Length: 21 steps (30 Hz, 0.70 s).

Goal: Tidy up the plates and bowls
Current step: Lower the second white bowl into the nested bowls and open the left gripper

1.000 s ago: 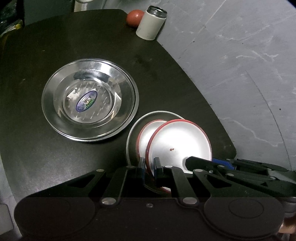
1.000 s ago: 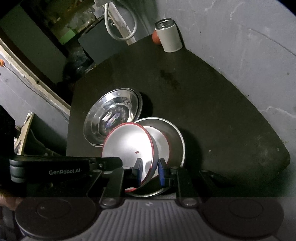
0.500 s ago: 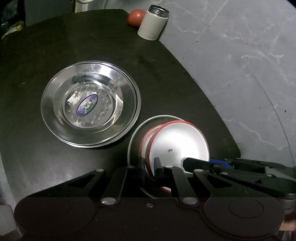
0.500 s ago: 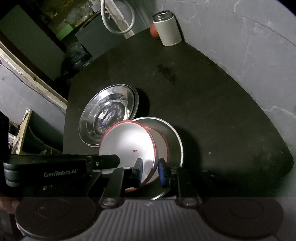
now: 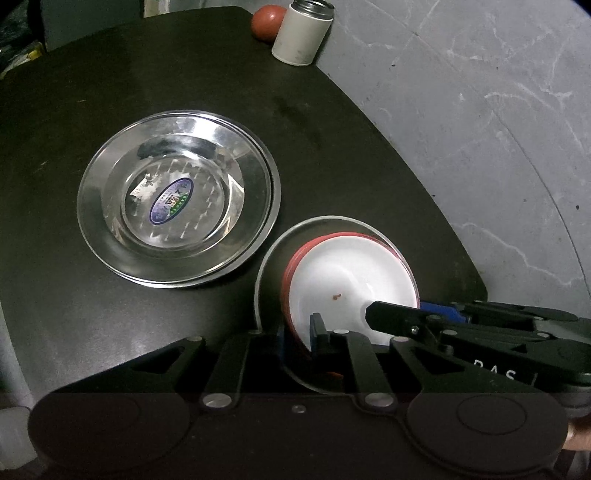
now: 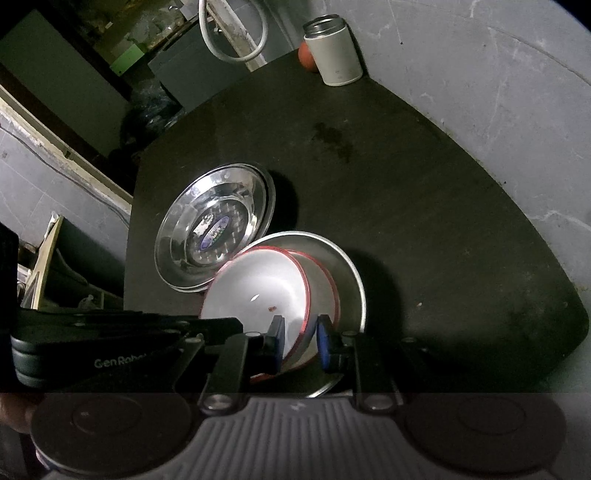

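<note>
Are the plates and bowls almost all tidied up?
Nearly. The steel plates already sit stacked. Both tongs, left and right, grip the top red-rimmed bowl, which is nesting into another bowl on a steel plate. Left to do: seat it and let go.

a dark desk (image 5: 332, 147) carries stacked steel plates (image 5: 177, 199) left of centre, a steel plate (image 5: 273, 258) lower centre, and a white can (image 5: 301, 33) beside a red ball (image 5: 267, 22) at the top.
</note>
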Tool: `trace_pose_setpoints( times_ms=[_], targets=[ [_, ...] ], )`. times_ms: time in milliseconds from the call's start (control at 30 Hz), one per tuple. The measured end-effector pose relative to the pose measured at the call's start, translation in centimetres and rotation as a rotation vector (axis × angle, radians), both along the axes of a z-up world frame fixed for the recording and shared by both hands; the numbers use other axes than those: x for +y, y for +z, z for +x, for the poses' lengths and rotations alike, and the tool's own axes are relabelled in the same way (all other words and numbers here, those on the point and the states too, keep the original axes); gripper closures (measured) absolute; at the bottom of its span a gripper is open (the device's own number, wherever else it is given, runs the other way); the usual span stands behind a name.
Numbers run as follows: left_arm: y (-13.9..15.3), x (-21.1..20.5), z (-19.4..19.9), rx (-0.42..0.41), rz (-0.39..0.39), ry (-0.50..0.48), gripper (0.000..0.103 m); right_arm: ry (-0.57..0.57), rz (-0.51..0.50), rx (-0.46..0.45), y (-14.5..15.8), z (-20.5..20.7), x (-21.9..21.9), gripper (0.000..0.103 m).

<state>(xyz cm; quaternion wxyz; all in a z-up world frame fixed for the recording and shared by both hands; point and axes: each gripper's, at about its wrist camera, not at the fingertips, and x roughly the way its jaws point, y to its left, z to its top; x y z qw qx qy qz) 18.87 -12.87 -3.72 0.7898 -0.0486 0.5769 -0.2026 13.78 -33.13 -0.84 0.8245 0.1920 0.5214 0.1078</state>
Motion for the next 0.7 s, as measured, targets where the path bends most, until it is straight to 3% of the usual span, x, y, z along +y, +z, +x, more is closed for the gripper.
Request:
trace_pose_setpoints(
  times_ms=[333,467,700],
  targets=[
    [-0.10,0.00,0.09,0.002,-0.002,0.001,0.088,-0.008,0.002,-0.004,0.07,-0.09,-0.18,0.077],
    [-0.10,0.04,0.05,0.001,-0.006,0.000,0.085,-0.012,-0.023,-0.003,0.13,-0.20,-0.08,0.070],
    [-0.21,0.08,-0.04,-0.004,-0.010,-0.002,0.084,-0.024,-0.019,-0.001,0.16,-0.44,-0.35,0.070]
  ],
)
